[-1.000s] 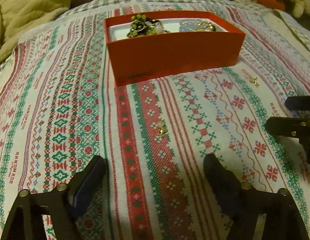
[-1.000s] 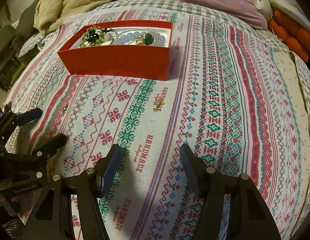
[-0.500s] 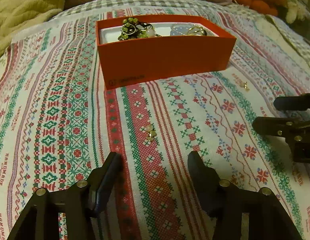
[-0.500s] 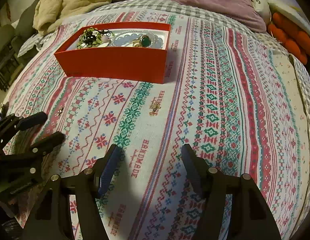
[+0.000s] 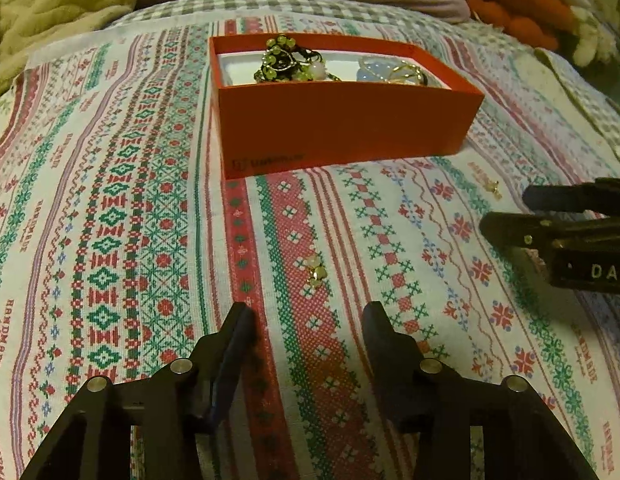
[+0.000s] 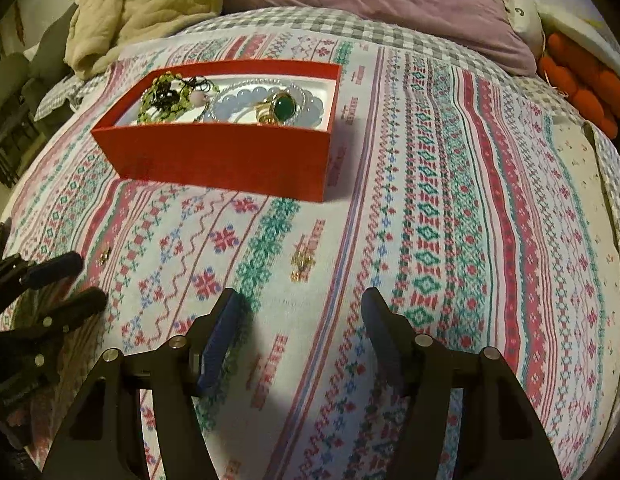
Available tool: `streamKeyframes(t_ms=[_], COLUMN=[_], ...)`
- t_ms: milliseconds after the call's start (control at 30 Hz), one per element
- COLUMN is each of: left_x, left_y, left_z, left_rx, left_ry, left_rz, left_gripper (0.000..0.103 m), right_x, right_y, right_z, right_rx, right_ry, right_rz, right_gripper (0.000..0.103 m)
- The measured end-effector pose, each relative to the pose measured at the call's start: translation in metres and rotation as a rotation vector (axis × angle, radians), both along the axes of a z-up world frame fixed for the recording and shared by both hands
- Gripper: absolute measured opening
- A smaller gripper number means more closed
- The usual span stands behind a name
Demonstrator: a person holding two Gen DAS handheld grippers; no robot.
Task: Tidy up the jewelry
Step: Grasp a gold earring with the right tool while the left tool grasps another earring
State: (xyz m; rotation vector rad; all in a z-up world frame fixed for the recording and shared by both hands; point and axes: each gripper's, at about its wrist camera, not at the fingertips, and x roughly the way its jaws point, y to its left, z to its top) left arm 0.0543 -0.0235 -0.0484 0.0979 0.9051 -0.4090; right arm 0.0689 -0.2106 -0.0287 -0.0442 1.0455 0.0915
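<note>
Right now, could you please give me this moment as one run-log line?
left gripper: closing, empty, before gold earring | right gripper: open, empty, before second earring | red box: holds jewelry

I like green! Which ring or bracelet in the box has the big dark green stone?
The gold ring, lying on the pale blue bead bracelet at the red box's right end.

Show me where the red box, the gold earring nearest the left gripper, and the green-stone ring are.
red box (image 5: pixel 341 120), left wrist view, front wall.
gold earring (image 5: pixel 315 272), left wrist view, its gold cluster.
green-stone ring (image 6: pixel 284 107), right wrist view, on the green stone.
</note>
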Motion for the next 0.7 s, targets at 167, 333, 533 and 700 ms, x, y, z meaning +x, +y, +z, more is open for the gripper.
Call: streamKeyframes(t_ms=[167, 333, 533, 700], left_x=[0.003, 0.003, 0.004, 0.006], left_y=[0.001, 0.003, 0.004, 0.004], left_z=[0.0, 0.0, 0.001, 0.0], left_rx=[-0.01, -0.016, -0.025, -0.026], left_ry=[0.007, 0.009, 0.017, 0.02], left_rz=[-0.002, -0.012, -0.018, -0.028], left_gripper=[0.049, 0.049, 0.047, 0.034], right_x=[0.01, 0.016, 0.012, 0.009], right_y=[-0.002, 0.001, 0.013, 0.01], right_z=[0.0, 0.001, -0.002, -0.001], right_rx=[0.003, -0.004, -0.027, -0.004], right_ry=[-0.015, -0.011, -0.002, 0.001], right_rz=[0.014, 0.026, 0.082, 0.075], right_gripper=[0.048, 0.03, 0.007, 0.006])
